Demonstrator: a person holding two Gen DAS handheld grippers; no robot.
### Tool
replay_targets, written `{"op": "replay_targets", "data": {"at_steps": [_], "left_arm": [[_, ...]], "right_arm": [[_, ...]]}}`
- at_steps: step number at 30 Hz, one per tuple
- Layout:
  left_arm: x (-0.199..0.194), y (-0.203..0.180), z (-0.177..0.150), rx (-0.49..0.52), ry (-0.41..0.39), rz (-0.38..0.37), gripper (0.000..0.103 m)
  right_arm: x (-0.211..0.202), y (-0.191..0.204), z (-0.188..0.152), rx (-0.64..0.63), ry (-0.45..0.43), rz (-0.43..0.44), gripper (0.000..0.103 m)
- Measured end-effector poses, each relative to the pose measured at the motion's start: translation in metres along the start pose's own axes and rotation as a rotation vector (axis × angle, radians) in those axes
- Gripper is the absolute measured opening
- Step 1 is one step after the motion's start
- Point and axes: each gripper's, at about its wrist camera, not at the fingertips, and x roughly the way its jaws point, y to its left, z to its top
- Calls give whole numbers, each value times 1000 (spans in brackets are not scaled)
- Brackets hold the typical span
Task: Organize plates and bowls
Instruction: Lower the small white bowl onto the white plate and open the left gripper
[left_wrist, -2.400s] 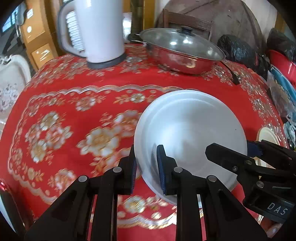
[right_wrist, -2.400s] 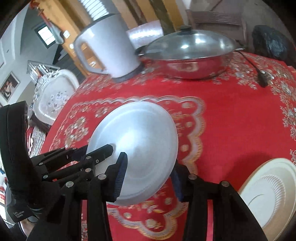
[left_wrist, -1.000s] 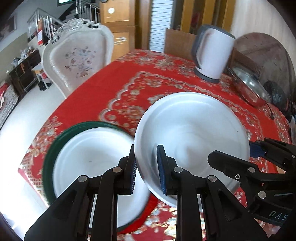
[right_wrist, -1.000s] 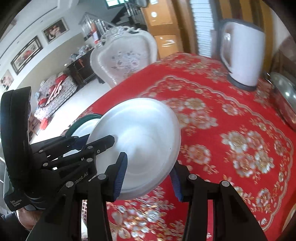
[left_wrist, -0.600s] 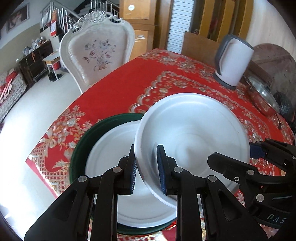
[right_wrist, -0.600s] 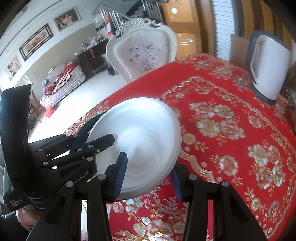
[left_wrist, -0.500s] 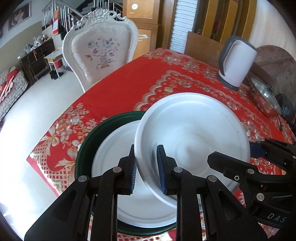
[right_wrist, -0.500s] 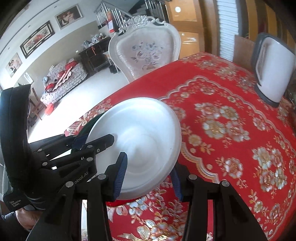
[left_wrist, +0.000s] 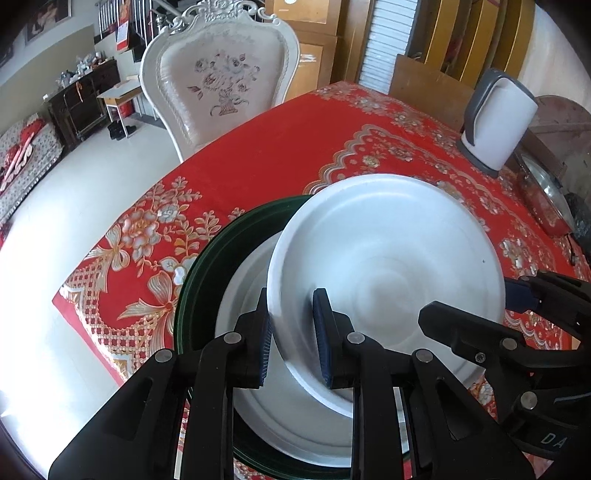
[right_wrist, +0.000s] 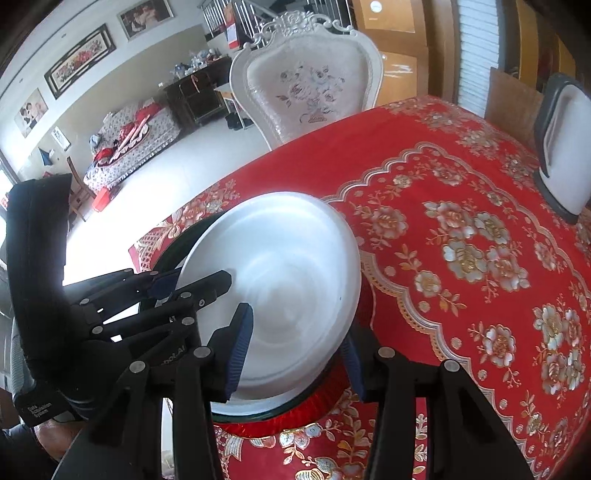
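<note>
While tilted over green-rimmed plate (left_wrist: 207, 266), white plate (left_wrist: 388, 258).

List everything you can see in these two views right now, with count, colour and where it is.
White plate: one, white, held above the stack.
Green-rimmed plate: one, dark green rim with a white dish in it, near table edge.
Tablecloth: one, red with floral pattern, covering the table.
Kettle: one, white and grey, far right.
Steel pan: one, silver, beyond the kettle.
Chair: one, white, behind the table.
Left gripper: black, clamped on the plate's left rim.
Right gripper: black, clamped on its right rim.
</note>
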Motion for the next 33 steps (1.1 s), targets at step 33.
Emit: {"op": "replay_targets", "data": {"at_steps": [33], "left_arm": [[6, 1, -2, 20, -21, 37, 22]], "right_arm": [[-8, -4, 1, 14, -10, -3, 48]]}}
